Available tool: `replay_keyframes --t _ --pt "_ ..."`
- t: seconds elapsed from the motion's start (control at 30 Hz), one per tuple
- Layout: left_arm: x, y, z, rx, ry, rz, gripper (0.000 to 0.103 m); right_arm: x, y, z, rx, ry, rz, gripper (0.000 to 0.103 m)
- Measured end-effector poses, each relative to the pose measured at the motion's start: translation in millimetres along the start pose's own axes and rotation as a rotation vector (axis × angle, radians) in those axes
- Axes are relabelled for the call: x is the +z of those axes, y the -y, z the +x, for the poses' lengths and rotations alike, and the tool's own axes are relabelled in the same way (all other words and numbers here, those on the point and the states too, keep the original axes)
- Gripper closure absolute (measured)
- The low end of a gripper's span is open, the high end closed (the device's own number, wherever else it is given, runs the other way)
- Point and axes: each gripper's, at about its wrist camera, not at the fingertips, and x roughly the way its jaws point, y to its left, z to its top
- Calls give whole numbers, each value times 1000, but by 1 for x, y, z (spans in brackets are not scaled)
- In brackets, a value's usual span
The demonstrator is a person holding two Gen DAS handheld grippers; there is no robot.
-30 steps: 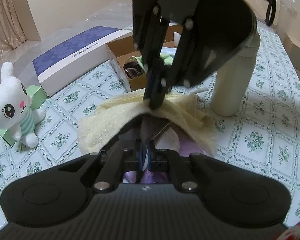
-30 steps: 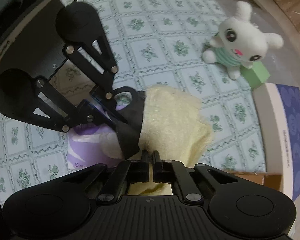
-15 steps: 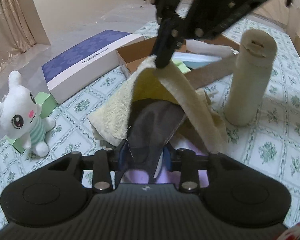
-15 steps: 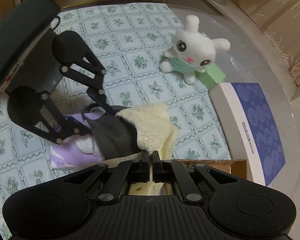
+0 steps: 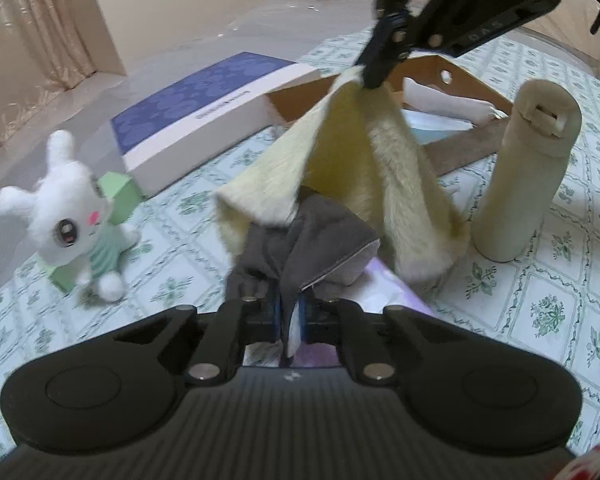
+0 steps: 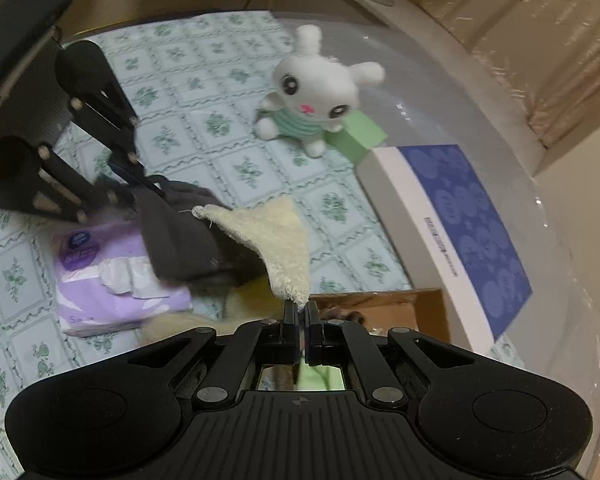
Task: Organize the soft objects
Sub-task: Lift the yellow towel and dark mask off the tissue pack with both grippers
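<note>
My right gripper (image 6: 301, 312) is shut on a corner of a fluffy yellow towel (image 6: 276, 236) and holds it up so it hangs like a tent (image 5: 364, 168) above the table. My left gripper (image 5: 290, 316) is shut on a dark grey cloth (image 5: 304, 248), which lies partly under the towel and over a purple tissue pack (image 6: 112, 280). In the left wrist view the right gripper (image 5: 374, 80) shows at the top, above the open cardboard box (image 5: 452, 76). A white plush bunny (image 5: 72, 216) sits at the left.
A cream cylindrical bottle (image 5: 528, 172) stands upright right of the towel. A flat white and blue box (image 5: 208, 116) lies beyond the bunny, with a green block (image 5: 120, 196) beside it. The cardboard box holds several soft items. The floral tablecloth (image 5: 548, 312) covers the table.
My right gripper has lifted the yellow towel up and back toward the cardboard box, uncovering the grey cloth. My left gripper has kept hold of the grey cloth and pulled back slightly.
</note>
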Motion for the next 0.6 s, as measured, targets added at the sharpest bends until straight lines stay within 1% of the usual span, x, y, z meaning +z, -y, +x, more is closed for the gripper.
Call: replay_keyframes --t 0.23,0.4,0.6 --pt "-1 -10 -34 48 29 -55 98 5 0 -35 -51 62 33 101" --pt "3 -12 -62 86 63 -104 98 15 -7 -68 -96 132 45 101" --pt "6 -4 -96 121 94 -117 98 27 -21 -108 -129 222 55 101"
